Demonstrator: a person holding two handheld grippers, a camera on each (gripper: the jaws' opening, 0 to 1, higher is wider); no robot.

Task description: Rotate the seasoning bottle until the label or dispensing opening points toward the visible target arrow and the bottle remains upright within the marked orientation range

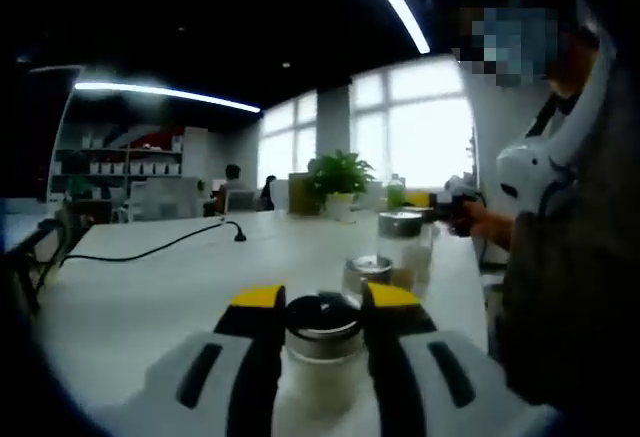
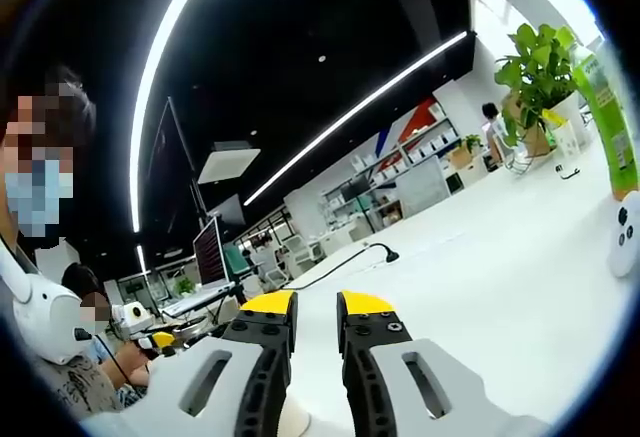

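In the left gripper view, a glass seasoning bottle (image 1: 323,329) with a dark metal lid stands upright on the white table (image 1: 150,297). My left gripper (image 1: 324,299) is shut on it, one yellow-tipped jaw against each side of the bottle. The bottle's lower body is hidden between the jaws, and I can make out no label or arrow. In the right gripper view, my right gripper (image 2: 316,307) is held above the table (image 2: 480,277). Its jaws are drawn together with only a narrow gap and nothing between the tips.
Two more metal-lidded jars (image 1: 366,273) (image 1: 401,238) stand just beyond the held bottle. A potted plant (image 1: 339,179), a black cable (image 1: 150,249) and a green bottle (image 2: 606,122) are also on the table. A person (image 1: 560,257) close on the right holds a dark device (image 1: 456,207).
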